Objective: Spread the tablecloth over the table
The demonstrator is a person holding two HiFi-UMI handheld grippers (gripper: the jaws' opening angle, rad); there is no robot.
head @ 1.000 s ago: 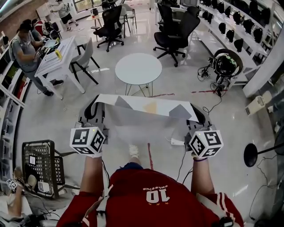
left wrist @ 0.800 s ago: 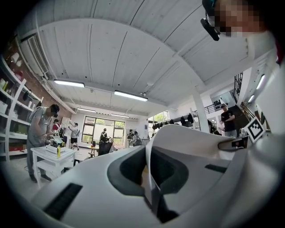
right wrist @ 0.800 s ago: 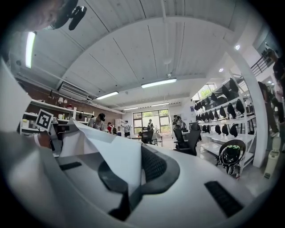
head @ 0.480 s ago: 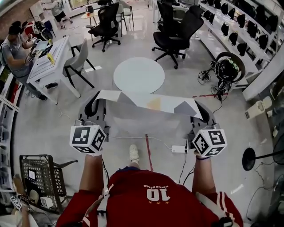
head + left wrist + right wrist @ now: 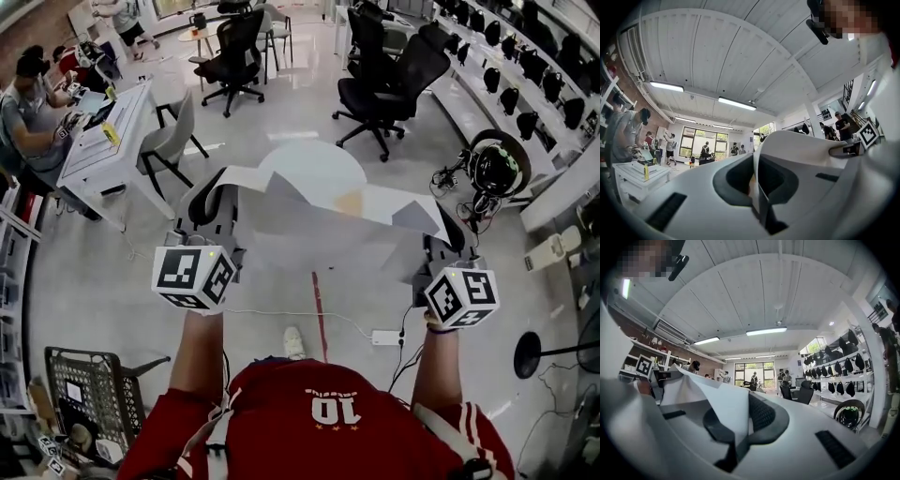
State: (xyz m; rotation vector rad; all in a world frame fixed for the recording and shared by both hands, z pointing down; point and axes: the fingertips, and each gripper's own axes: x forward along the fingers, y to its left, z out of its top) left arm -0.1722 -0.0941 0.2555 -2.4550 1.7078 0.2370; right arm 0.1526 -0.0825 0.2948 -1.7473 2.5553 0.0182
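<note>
Head view
- Person in a red shirt (image 5: 319, 422) is standing with both arms out, one tool in each hand
- Left tool (image 5: 217, 192) at 10 o'clock is clamping one top corner of the white tablecloth (image 5: 319, 202); its marker cube (image 5: 192, 277) is sitting nearer the body
- Right tool (image 5: 442, 225) at 2 o'clock is gripping the opposite corner
- Tablecloth is stretching taut between the two tools, held up in the air, with creased folds and a faint yellowish patch near its middle; the lower part is hanging down toward the floor
- Round worktop (image 5: 309, 157) is standing at 12 o'clock just beyond the cloth; the cloth's upper edge is covering its near rim in the picture, and I cannot tell whether the two are touching
- Black office chairs (image 5: 389, 70) are standing past the round worktop at 12 to 1 o'clock
- A seated person at a white desk (image 5: 103, 131) is working at 10 o'clock
- A wire basket (image 5: 89, 384) is sitting on the floor at 8 o'clock

Left gripper view
- Jaws are pressing together on a fold of the white cloth, pinched upright in the notch between them
- Cloth is sweeping away toward 3 o'clock, where the other tool's marker cube is showing

Right gripper view
- Jaws are closing tight on the cloth's edge; a sheet of it is rising out of the grip and running off toward 9 o'clock
- Wall shelves (image 5: 843, 366) of dark gear are lining the 3 o'clock side
</note>
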